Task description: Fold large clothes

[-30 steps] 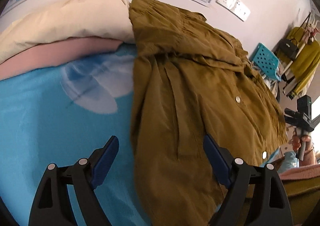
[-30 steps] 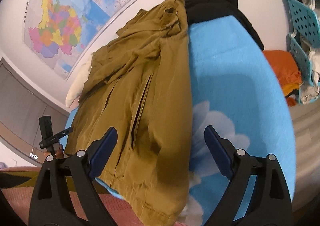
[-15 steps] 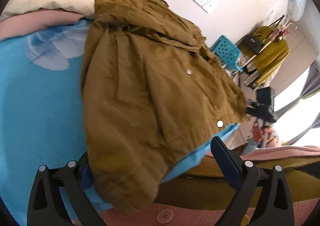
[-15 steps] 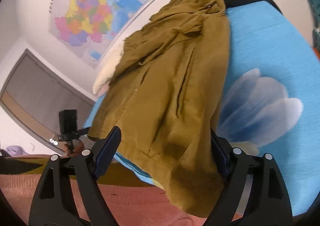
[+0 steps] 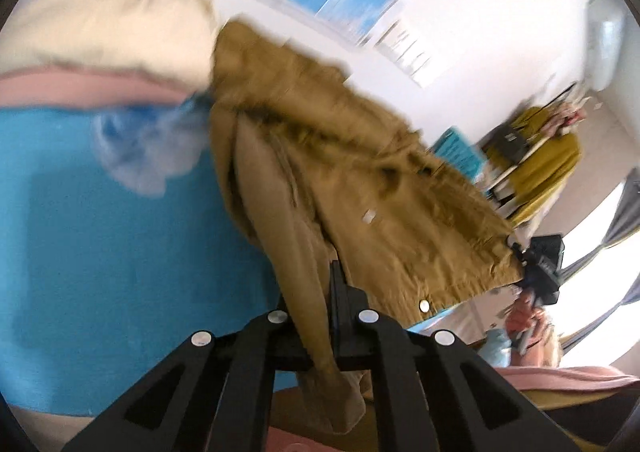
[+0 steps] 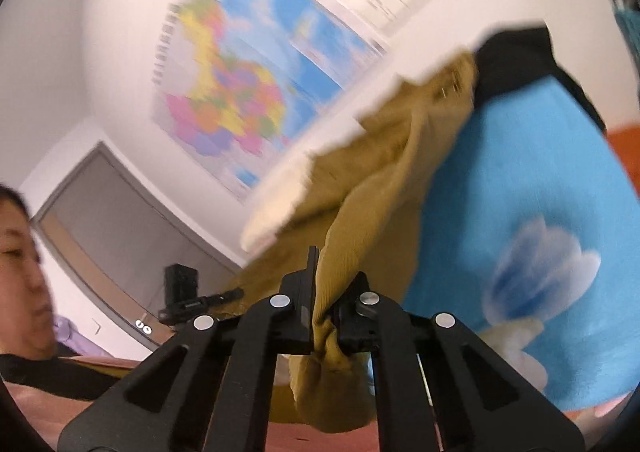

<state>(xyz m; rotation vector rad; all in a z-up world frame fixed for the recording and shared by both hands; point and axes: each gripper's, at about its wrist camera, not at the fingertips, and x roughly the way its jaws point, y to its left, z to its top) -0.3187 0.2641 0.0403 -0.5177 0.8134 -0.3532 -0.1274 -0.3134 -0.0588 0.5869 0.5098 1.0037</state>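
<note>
An olive-brown jacket (image 5: 360,180) with silver snaps lies on a blue bed sheet (image 5: 100,232), its near hem lifted. My left gripper (image 5: 316,316) is shut on one hem corner, the cloth bunched between its pads. In the right wrist view the same jacket (image 6: 384,180) stretches away over the sheet (image 6: 520,180), and my right gripper (image 6: 326,312) is shut on the other hem corner, folds hanging below the jaws. Across the raised hem each view shows the other gripper (image 5: 540,264) (image 6: 184,296). Both views are motion-blurred.
Cream and pink bedding (image 5: 104,52) is piled at the bed's head. A black garment (image 6: 516,60) lies beyond the jacket's collar. A wall map (image 6: 248,64) hangs behind, a clothes rack (image 5: 536,156) stands at the right, and a person (image 6: 20,272) is at the near side.
Both grippers went from wide open to shut on the jacket's near hem corners. They then rose, lifting the hem off the sheet, and the views tilted upward.
</note>
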